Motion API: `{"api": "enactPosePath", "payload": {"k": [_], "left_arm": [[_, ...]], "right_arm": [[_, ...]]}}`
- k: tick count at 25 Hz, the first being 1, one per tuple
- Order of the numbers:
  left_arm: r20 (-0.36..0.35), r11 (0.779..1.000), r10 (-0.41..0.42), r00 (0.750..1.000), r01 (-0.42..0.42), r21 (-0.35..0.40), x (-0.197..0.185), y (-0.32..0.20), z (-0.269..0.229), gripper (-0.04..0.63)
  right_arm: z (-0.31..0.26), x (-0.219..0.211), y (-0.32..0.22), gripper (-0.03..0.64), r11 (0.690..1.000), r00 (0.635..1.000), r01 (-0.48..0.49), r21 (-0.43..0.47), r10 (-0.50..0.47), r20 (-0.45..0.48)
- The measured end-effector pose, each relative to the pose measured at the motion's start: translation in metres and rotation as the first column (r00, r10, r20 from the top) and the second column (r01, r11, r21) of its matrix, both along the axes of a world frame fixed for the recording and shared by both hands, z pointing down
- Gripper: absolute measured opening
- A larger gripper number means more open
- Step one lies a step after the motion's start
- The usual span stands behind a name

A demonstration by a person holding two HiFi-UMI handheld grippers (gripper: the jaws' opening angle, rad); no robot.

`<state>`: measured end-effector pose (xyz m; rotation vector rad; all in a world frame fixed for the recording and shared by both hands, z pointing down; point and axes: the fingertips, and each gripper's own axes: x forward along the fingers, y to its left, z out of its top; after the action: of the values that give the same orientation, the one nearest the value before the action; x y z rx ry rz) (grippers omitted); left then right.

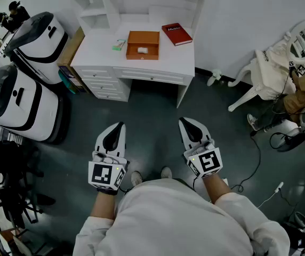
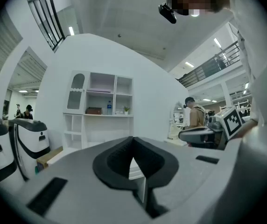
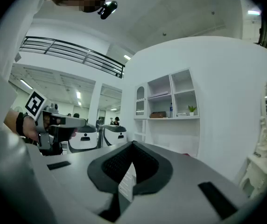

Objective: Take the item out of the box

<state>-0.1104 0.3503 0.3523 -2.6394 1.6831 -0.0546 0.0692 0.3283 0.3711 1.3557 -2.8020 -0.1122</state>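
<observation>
An open orange-brown box (image 1: 142,45) sits on the white desk (image 1: 99,52) far ahead of me, with a small white item (image 1: 142,50) inside it. My left gripper (image 1: 121,126) and right gripper (image 1: 184,121) hang side by side over the dark floor, well short of the desk. Both are shut with nothing between the jaws. In the left gripper view the jaw tips (image 2: 133,139) meet in front of the white hutch (image 2: 101,106). The right gripper view shows the same: tips (image 3: 133,144) together, the hutch (image 3: 171,101) beyond.
A red book (image 1: 176,34) lies right of the box and a small green object (image 1: 119,45) lies left of it. Two white-and-black machines (image 1: 32,41) (image 1: 16,103) stand at the left. A white chair (image 1: 272,71) draped with cloth and floor cables (image 1: 256,161) are at the right.
</observation>
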Motion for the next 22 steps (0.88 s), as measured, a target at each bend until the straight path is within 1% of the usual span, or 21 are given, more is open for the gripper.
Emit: {"api": "enactPosePath", "payload": {"k": [18,19,21,22], "left_arm": [[-0.007,1.0,-0.021,1.0,0.021,0.014,-0.005,0.009,0.003,0.009],[-0.011,1.0,-0.02,1.0,0.02,0.018,-0.005,0.008,0.002,0.027],[-0.016,0.999,-0.033,0.999,0.034,0.019,-0.006,0.006,0.003,0.192],[-0.014,0.998,-0.053,0.998,0.054,0.02,-0.009,0.005,0.004,0.307]], "right_arm": [[-0.01,-0.004,0.01,0.023,0.999,1.0,0.028,0.033,-0.028,0.011],[-0.01,-0.003,0.009,0.023,0.999,1.0,0.029,0.031,-0.03,0.01],[-0.008,-0.002,0.009,0.023,0.999,0.999,0.034,0.027,-0.034,0.009],[-0.006,-0.001,0.01,0.023,0.999,0.999,0.035,0.025,-0.035,0.008]]}}
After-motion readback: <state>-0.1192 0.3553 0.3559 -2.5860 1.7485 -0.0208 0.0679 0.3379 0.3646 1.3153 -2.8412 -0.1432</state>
